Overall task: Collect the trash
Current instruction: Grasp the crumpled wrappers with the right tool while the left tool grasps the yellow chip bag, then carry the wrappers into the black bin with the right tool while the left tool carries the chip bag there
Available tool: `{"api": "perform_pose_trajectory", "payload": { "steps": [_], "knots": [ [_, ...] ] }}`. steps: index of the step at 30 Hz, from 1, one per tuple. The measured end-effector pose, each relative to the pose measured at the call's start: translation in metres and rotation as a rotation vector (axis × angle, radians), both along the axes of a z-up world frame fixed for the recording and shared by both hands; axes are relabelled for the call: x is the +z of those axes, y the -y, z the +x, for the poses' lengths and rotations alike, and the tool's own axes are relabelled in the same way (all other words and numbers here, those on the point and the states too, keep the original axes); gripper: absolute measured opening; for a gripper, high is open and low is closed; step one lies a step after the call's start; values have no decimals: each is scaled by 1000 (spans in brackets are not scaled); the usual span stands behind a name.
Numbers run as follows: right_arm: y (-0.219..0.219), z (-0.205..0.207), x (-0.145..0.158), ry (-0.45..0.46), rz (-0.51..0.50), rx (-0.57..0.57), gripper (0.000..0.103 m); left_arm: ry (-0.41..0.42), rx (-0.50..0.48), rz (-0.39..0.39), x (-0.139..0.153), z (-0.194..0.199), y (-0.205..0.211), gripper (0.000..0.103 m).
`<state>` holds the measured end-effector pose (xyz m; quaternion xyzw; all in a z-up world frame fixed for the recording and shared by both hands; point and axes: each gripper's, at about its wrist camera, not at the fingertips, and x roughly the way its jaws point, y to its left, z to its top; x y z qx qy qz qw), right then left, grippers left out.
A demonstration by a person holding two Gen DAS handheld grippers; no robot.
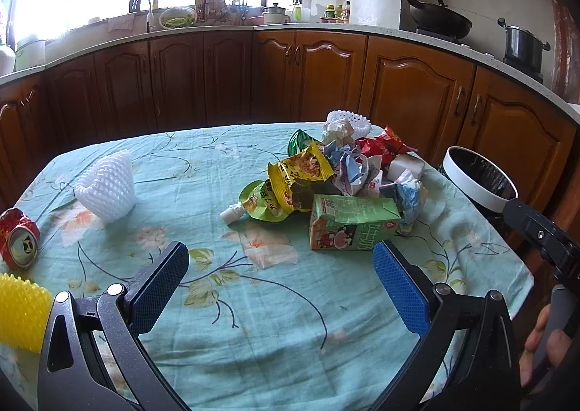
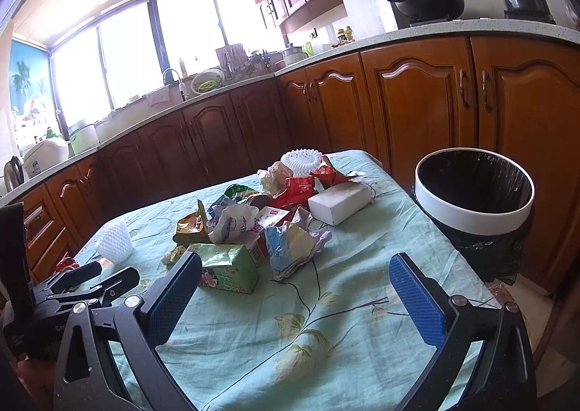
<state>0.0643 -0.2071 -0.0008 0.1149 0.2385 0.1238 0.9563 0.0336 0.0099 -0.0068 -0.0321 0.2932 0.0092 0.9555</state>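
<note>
1. Kitchen table (image 1: 253, 302) under floral cloth, heaped with trash (image 1: 337, 171) beside the far right edge, probably so it drops easily into the lined bin (image 2: 475, 208).
2. Green carton (image 1: 351, 226) nearest.
3. Left gripper (image 1: 281, 280) and right gripper (image 2: 295, 287): jaws spread, empty, hovering short of the heap.

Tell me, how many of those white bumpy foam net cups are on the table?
2. One foam net stands alone on the left of the tablecloth. The other sits at the far end of the trash pile. More could be buried in the pile.
</note>
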Motion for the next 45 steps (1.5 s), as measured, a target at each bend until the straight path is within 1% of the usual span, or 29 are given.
{"api": "perform_pose_trajectory", "payload": {
  "steps": [4, 9, 12, 16, 22, 23, 24, 25, 26, 27, 28, 29, 30, 31, 32, 33, 35, 38, 45],
  "knots": [
    [-2, 16, -2, -46, 12, 18, 102, -22, 2, 9, 1, 16, -7, 103],
    [-5, 43, -8, -118, 29, 39, 89, -54, -5, 11, 4, 42, -14, 99],
    [-5, 59, -13, -164, 49, 44, 82, -71, -21, 22, 4, 58, -13, 93],
    [-9, 76, -22, -211, 64, 54, 77, -100, -45, 38, 2, 80, -11, 90],
    [-15, 97, -35, -272, 76, 74, 69, -162, -69, 51, -10, 103, -9, 77],
    [-15, 101, -37, -279, 78, 76, 67, -172, -73, 50, -13, 106, -9, 73],
    [-16, 104, -39, -288, 81, 80, 63, -183, -77, 47, -17, 108, -9, 67],
    [-18, 107, -41, -297, 83, 85, 60, -195, -80, 42, -19, 111, -10, 64],
    [-19, 110, -43, -303, 84, 88, 51, -207, -84, 33, -22, 113, -11, 57],
    [-20, 112, -44, -309, 86, 92, 41, -217, -88, 21, -24, 117, -11, 48],
    [-21, 114, -45, -313, 89, 98, 35, -226, -92, 7, -26, 120, -12, 44],
    [-22, 115, -46, -314, 90, 102, 26, -232, -95, -7, -27, 123, -14, 36],
    [-23, 114, -45, -311, 89, 103, 25, -235, -99, -18, -27, 124, -15, 28],
    [-23, 113, -44, -303, 89, 105, 25, -235, -99, -22, -26, 124, -16, 25],
    [-23, 112, -43, -295, 92, 110, 24, -232, -101, -25, -26, 124, -17, 20],
    [-23, 110, -42, -290, 95, 114, 23, -226, -105, -26, -24, 123, -17, 12],
    [-22, 108, -38, -279, 96, 122, 22, -215, -111, -28, -21, 121, -17, 4],
    [-19, 103, -30, -259, 103, 130, 21, -183, -107, -21, -11, 115, -14, 2],
    [7, 92, -13, -216, 129, 106, 21, -114, -121, -43, 17, 107, -6, 2]
  ]
}}
